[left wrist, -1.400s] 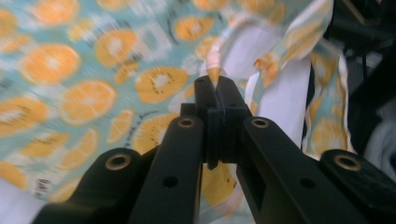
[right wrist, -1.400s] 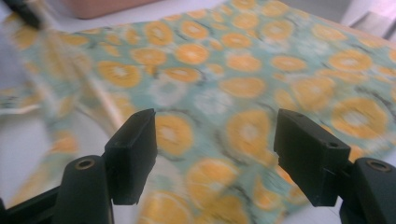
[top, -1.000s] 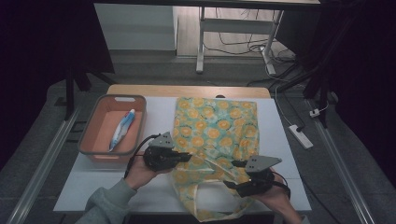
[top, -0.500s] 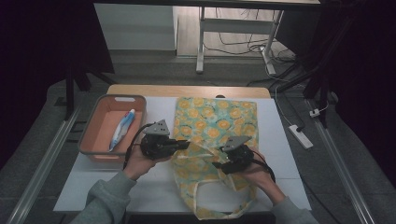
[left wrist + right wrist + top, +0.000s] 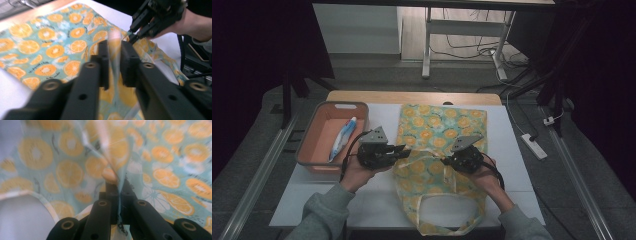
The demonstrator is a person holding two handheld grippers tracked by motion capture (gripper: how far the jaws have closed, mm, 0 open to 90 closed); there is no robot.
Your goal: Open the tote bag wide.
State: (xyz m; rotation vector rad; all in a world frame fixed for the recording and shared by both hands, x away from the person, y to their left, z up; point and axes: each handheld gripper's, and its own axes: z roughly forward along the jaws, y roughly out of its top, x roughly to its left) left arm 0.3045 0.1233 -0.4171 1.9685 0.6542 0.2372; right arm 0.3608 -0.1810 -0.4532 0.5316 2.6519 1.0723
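My right gripper [image 5: 446, 160] has just been closing and is now clamped on a fold of the orange-print tote bag [image 5: 439, 131]; in the right gripper view the two black jaws meet with the thin cloth pinched between them [image 5: 119, 195], the fabric rising up from the pinch. My left gripper [image 5: 404, 148] has just been easing apart: in the left gripper view a strip of the bag's cloth runs up through the narrow gap between its pads [image 5: 114, 62], and I cannot tell whether the pads press on it. The bag lies flat on the white table [image 5: 522, 165], its closed end toward the far edge and its mouth and looped handles [image 5: 447, 215] toward me, with both my grippers at the middle of it, the left at its left edge, the right over its right half, pointing toward each other. To the left of the bag stands an orange tray [image 5: 314, 150] holding a white and blue tube [image 5: 343, 138], just beside my left hand [image 5: 357, 172]
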